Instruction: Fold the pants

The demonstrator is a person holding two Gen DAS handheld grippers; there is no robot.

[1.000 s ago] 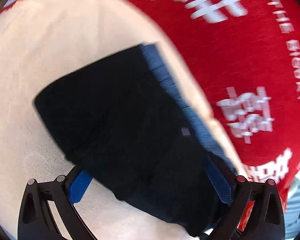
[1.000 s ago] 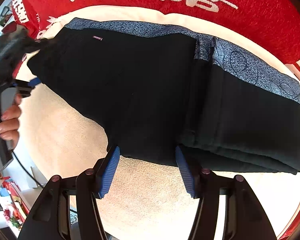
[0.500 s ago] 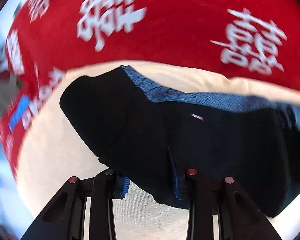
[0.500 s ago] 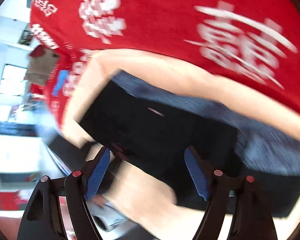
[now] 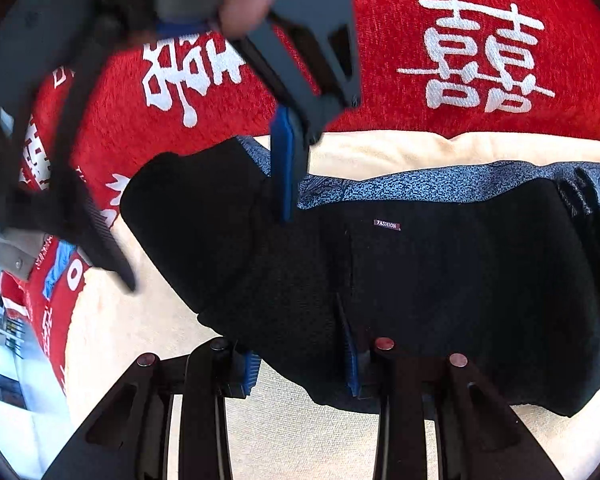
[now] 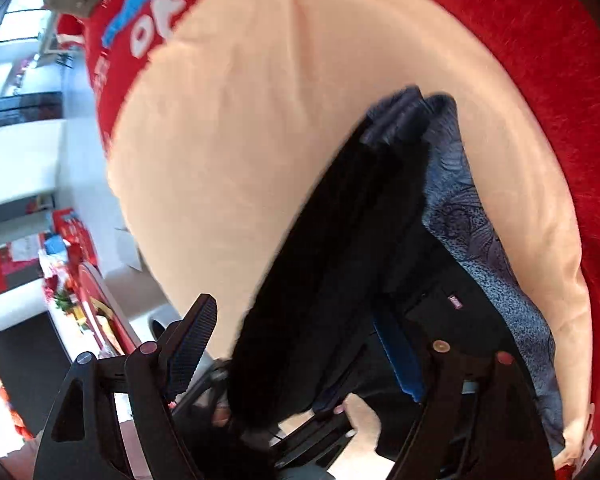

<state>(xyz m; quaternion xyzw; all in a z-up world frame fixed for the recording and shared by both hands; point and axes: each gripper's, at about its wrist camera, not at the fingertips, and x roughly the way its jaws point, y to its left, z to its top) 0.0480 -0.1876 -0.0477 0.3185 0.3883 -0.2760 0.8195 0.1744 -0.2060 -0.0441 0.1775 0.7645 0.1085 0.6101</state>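
Black cloth fills the left wrist view: the pants, already doubled into a thick pad with a blue patterned band along the far edge, lie on a cream sheet spread over a red blanket with white characters. The left gripper has its blue pads narrowed onto the near edge of the pad, with folded layers bunched between them, probably so that this end can be lifted and carried over for another fold. Opposite, the right gripper comes down from above, one blue finger against the band edge and the other finger off the cloth over the sheet; its jaws stand wide and hold nothing. It seems placed to take the far corner so both ends rise together. A small label reading FASHION sits near the band.

From the right wrist view, the pants stand up on edge as a raised stack of layers, which suggests the near end is lifted. The right gripper straddles it loosely: the right pad lies along the cloth, the left finger is clear of it over the sheet. Below, part of a hand and the left tool crowd the space, so the right jaws have little room to close without meeting them. Beyond the blanket, a bright room with red clutter is too blurred to read.
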